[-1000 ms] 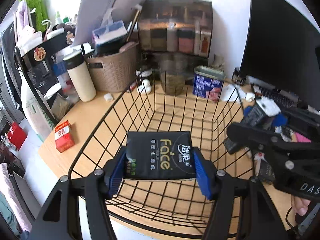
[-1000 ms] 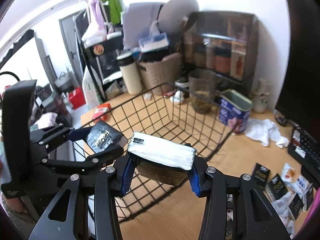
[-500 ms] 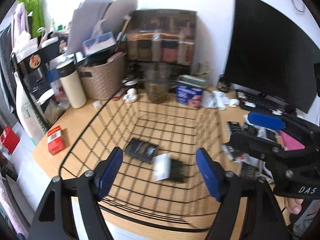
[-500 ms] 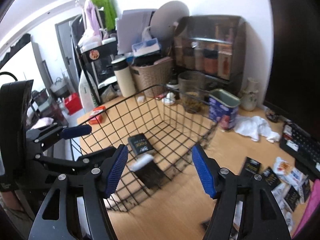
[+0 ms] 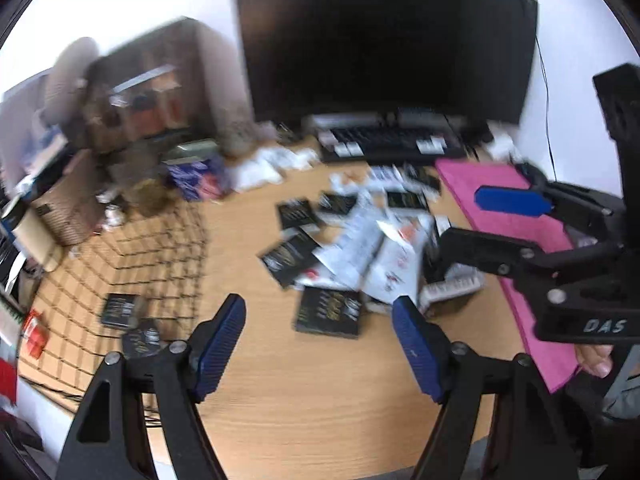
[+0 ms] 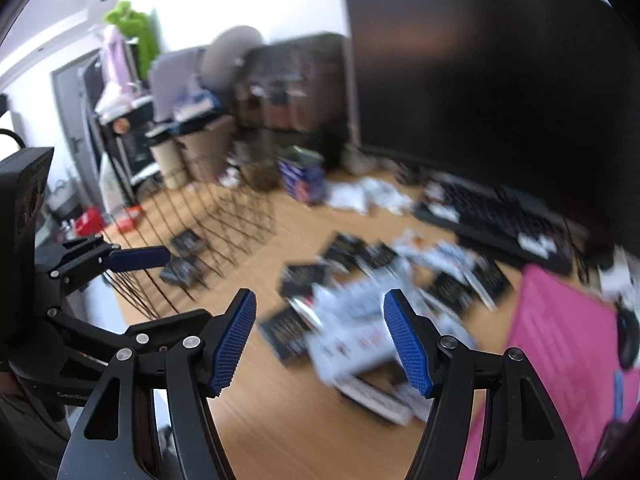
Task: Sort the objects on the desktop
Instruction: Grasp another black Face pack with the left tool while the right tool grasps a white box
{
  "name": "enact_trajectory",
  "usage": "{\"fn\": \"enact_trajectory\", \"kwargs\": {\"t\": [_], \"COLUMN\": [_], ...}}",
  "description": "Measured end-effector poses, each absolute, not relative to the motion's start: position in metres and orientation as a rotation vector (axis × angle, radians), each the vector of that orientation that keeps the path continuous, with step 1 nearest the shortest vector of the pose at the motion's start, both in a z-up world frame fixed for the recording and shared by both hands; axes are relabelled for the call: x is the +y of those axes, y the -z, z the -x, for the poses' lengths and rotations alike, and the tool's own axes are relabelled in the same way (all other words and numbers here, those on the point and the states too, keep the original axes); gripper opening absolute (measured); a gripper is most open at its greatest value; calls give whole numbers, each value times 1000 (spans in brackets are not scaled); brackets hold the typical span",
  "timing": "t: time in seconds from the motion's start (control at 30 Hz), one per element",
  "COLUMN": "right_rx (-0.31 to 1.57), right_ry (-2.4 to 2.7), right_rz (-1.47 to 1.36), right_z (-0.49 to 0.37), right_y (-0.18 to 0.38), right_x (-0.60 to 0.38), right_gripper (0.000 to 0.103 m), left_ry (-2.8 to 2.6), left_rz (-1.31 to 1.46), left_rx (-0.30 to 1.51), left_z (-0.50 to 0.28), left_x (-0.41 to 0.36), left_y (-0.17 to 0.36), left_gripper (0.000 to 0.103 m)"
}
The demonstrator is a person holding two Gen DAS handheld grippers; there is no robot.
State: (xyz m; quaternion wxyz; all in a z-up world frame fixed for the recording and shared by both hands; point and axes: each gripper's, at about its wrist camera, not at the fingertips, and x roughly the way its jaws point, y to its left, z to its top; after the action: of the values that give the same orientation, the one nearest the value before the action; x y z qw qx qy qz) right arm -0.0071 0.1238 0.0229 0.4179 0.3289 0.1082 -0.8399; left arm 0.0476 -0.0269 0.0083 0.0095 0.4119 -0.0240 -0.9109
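While both grippers hang empty over the tabletop (image 5: 320, 400), the thing to watch is the heap of packets (image 5: 360, 236) spread across the middle of the wood, toward the keyboard (image 5: 392, 142) at the back edge. The left gripper (image 5: 320, 344) has its blue pads wide apart, and the nearest black packet (image 5: 329, 312) lies flat just ahead of it, right between the line of the two fingers, its long side running roughly across the opening. The right gripper (image 6: 320, 344) is likewise spread with nothing in it, and it looks down on the white and black packets (image 6: 360, 320) at the near side of the same heap. Of the two, the left looks the better placed for that lone black packet, since it sits apart from the pile with bare wood around it; the right would have to pick from overlapping ones.

A wire basket (image 5: 120, 264) stands at the left end of the tabletop, with what seem to be two dark packets (image 5: 120, 310) already lying on its floor, though the blur makes the count unsure. So sorting is under way, with most of the heap left to go.

A pink mat (image 5: 520, 216) covers the right end, a big dark monitor (image 5: 380, 36) stands behind the keyboard, and boxes and a woven bin (image 5: 68, 208) crowd the far left corner.
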Motion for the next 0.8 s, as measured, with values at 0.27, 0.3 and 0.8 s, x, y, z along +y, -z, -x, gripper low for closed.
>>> {"fn": "enact_trajectory", "kwargs": {"t": [0.27,0.3,0.8], "right_rx": [283,296,314], "right_ry": [2110,2103,2099], "right_rz": [-987,-995,-1055], "right_z": [22,22,33], "right_y": [43,47,80], "right_x": [152,151,134], "right_gripper": [66,66,66], "left_ry": [2753,2755,2751], "left_rz": [-1499,-1502,-1550], "left_rx": [-83,-79,-25], "left_z": [-14,-12,16], "left_x": [-25,-25,-35], "left_y": [53,57,92], "left_gripper": [79,79,79]}}
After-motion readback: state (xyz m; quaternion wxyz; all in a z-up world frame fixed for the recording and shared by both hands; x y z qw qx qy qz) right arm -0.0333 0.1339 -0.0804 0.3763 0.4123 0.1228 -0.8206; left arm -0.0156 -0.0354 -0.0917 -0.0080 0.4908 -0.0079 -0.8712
